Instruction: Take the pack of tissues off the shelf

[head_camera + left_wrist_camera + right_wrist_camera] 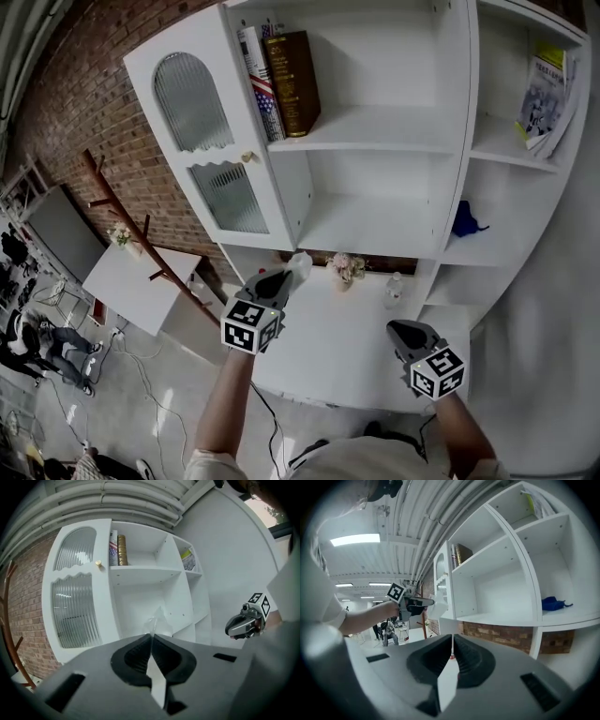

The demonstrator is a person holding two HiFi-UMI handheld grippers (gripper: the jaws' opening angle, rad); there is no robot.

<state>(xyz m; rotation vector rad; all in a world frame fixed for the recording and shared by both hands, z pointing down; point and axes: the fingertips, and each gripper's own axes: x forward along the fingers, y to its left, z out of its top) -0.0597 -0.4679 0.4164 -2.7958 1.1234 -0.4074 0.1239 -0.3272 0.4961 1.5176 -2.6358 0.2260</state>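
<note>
The pack of tissues (299, 264), probably light and soft, is clamped by its thin wrapper edge between the jaws of the left gripper (284, 277).

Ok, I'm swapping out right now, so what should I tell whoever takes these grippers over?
Left gripper: shut on the pack of tissues, pinching its wrapper edge.
Right gripper: shut, empty.
Pack: in the air in front of the white shelf unit, clear of its compartments.
Done: pack is off the shelf.
To do: probably only setting it down.
</note>
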